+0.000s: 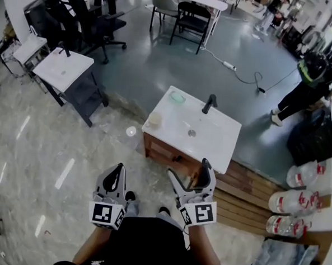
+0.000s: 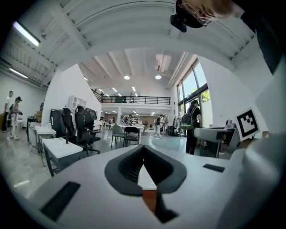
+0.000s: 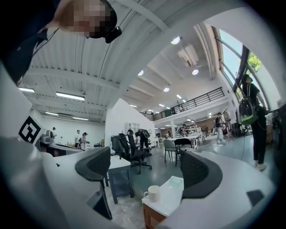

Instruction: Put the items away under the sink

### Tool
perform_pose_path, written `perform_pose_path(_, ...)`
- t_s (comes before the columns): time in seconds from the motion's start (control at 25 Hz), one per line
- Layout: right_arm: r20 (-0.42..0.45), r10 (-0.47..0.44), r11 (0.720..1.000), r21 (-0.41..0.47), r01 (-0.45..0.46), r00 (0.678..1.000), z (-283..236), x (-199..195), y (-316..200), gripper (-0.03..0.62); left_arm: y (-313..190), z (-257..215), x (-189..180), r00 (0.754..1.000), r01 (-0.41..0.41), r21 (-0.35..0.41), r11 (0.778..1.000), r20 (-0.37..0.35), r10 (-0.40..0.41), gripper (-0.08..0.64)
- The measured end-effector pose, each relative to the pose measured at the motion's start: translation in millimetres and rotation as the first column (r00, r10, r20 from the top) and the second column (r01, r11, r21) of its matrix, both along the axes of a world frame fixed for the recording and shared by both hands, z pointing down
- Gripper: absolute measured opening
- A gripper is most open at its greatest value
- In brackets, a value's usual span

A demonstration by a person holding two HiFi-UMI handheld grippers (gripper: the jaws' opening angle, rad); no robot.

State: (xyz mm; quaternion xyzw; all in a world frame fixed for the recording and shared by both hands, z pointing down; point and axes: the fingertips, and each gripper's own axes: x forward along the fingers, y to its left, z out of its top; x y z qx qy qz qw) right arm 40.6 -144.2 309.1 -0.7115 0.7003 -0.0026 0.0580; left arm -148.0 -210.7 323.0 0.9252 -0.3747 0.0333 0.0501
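Observation:
The sink cabinet (image 1: pixel 210 138) has a white top, a black faucet (image 1: pixel 210 104) and a wooden body. On its top stand a pale cup (image 1: pixel 154 120) and a green dish (image 1: pixel 177 97). I stand just in front of it with both grippers held low. My left gripper (image 1: pixel 119 168) is shut with nothing in it; in the left gripper view its pads (image 2: pixel 129 167) meet at the tips. My right gripper (image 1: pixel 189 168) is open and empty, near the cabinet's front edge. In the right gripper view the cup (image 3: pixel 153 193) and dish (image 3: pixel 176 181) show between the jaws.
Large water bottles (image 1: pixel 299 201) lie at the right by wooden planks (image 1: pixel 246 195) and a black bag (image 1: pixel 317 138). A second sink unit (image 1: pixel 63 69) and office chairs (image 1: pixel 94 24) stand at the left. A person (image 1: pixel 312 76) stands far right. A cable with power strip (image 1: pixel 229 66) crosses the floor.

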Motion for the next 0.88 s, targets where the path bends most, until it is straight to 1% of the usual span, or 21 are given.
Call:
perform_pose_path(0.2, 0.013, 0.109, 0.994, -0.023, -0.109, 0.994, 8.2, -25.1, -20.9, 0.476, -45.1, 7.9, -17.9, 0.995, -0.100, -0.015, 0.995, 0.012, 0.100, 0.008)
perform_pose_path(0.36, 0.019, 0.151, 0.987, -0.053, -0.150, 0.988, 15.7, -41.5, -36.4, 0.476, -70.2, 17.4, -24.0, 0.987, -0.158, -0.035, 0.987, 0.005, 0.158, 0.008)
perform_pose_path(0.48, 0.020, 0.150, 0.985, -0.083, -0.148, 0.988, 25.9, -47.0, -50.7, 0.476, -83.6, 30.4, -21.4, 0.984, -0.179, -0.060, 0.982, 0.001, 0.180, 0.008)
perform_pose_path(0.56, 0.023, 0.140, 0.985, -0.104, -0.137, 0.990, 37.6, -48.1, -60.0, 0.476, -89.9, 41.8, -16.0, 0.982, -0.188, -0.067, 0.980, 0.012, 0.189, 0.008)
perform_pose_path(0.64, 0.025, 0.123, 0.984, -0.129, -0.119, 0.992, 53.5, -49.1, -68.4, 0.476, -93.5, 55.3, -10.6, 0.981, -0.188, -0.075, 0.979, 0.025, 0.190, 0.008)
perform_pose_path(0.88, 0.049, 0.086, 0.977, -0.201, -0.074, 0.995, 111.9, -47.3, -93.3, 0.476, -105.5, 92.0, 8.8, 0.982, -0.187, -0.090, 0.978, 0.019, 0.189, 0.008)
